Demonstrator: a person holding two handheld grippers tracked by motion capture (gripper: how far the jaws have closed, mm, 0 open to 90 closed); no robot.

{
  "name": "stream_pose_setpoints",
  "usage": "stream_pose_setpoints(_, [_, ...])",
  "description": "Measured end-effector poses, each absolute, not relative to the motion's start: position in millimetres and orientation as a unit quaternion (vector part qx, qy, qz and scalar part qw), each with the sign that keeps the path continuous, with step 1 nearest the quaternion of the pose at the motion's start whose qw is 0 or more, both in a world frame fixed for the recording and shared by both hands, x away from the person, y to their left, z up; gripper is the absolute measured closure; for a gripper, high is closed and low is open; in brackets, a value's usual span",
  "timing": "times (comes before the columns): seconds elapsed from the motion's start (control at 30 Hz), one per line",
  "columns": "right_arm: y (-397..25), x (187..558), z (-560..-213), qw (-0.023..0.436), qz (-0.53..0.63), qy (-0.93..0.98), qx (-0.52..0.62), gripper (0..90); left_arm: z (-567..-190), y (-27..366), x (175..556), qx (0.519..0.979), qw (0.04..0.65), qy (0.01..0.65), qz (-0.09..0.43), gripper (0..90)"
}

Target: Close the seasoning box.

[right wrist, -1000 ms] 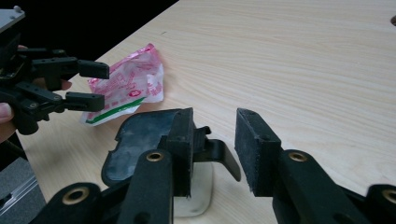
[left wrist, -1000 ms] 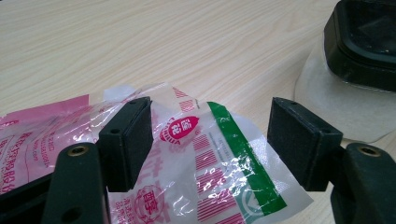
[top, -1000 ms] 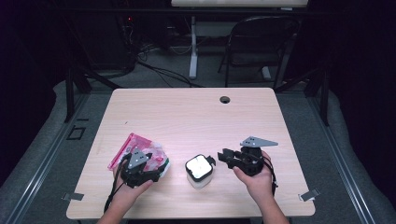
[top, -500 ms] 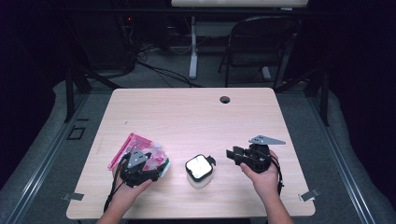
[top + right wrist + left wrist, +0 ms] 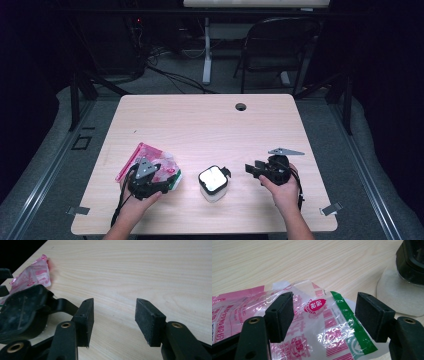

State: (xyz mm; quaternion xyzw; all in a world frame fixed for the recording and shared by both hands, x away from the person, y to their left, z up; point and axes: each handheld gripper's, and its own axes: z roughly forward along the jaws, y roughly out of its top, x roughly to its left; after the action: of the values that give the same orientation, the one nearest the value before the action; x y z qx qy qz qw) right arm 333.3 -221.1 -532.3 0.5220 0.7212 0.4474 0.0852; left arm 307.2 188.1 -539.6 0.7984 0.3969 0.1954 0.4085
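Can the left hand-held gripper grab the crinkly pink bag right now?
Probably yes. The left hand-held gripper is open right over the pink bag, and nothing lies between them.

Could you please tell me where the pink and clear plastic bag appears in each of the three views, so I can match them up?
High view: the plastic bag lies at the table's near left, under the left gripper.
Left gripper view: the bag fills the lower middle, between and below the open jaws.
Right gripper view: the bag sits at the upper left edge.
Shared landmark: the black-lidded container.
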Motion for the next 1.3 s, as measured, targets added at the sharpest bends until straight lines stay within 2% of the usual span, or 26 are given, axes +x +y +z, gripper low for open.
stream_pose_setpoints(0.4, [-224.4,339.6,-553.1,0.07,0.421,0.723,0.543,49.4,-546.2,191.6,311.9,0.796,0.403,0.409,0.191,31.8])
stream_pose_setpoints(1.3, [-224.2,339.4,-556.2,0.064,0.421,0.721,0.547,46.9,-549.4,198.4,317.8,0.79,0.406,0.423,0.183,31.8])
